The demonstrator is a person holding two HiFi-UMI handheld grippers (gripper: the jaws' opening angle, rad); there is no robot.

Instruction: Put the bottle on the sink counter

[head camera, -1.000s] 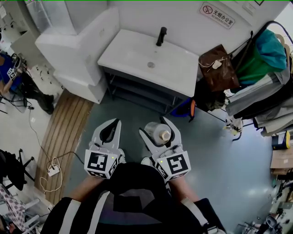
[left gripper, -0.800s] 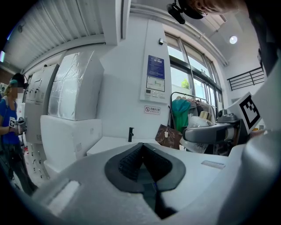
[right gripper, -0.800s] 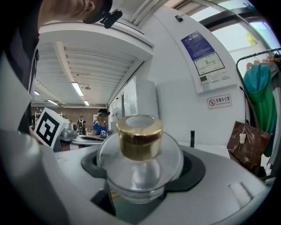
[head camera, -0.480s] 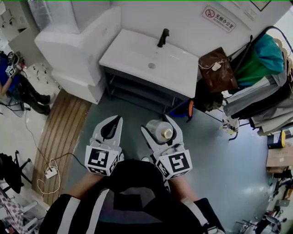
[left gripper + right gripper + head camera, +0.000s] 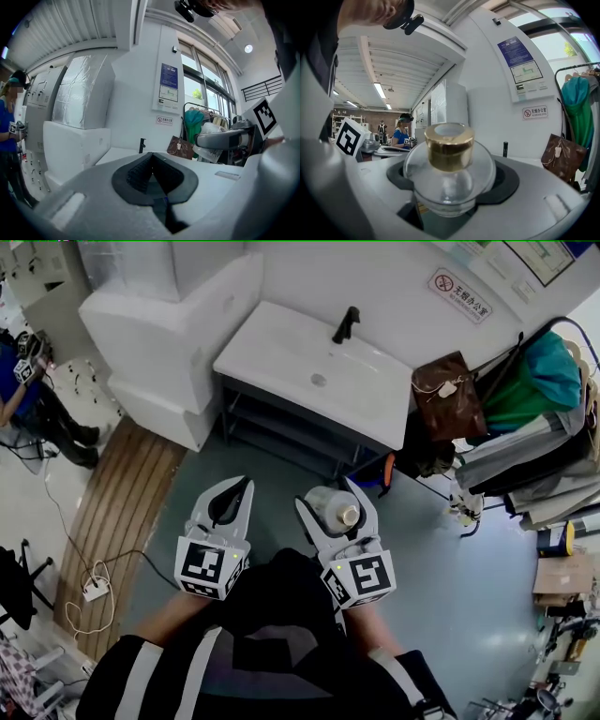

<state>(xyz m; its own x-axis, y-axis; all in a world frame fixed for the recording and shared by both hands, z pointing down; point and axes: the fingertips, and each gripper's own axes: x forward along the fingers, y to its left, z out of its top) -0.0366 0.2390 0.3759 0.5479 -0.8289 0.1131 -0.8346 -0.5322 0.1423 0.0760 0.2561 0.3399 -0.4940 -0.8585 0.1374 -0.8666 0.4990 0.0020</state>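
Down on the left side, the left gripper (image 5: 234,495) has its jaws pressed together, nothing between them. Right next to it, the right gripper (image 5: 333,497) is clamped around a round clear glass bottle (image 5: 323,506) with a gold cap (image 5: 449,145). So the bottle's hanging over the grey floor (image 5: 450,568), well apart from the white sink counter (image 5: 281,348) and its black faucet (image 5: 345,324) up ahead.

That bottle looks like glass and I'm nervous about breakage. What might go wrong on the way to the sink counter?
1. The bottle is round and smooth, and the right gripper pinches only its curved sides, so it may slip or twist out.
2. The sink counter seems mostly basin with narrow flat edges; set down on a slope, the bottle could tip, or knock the faucet.
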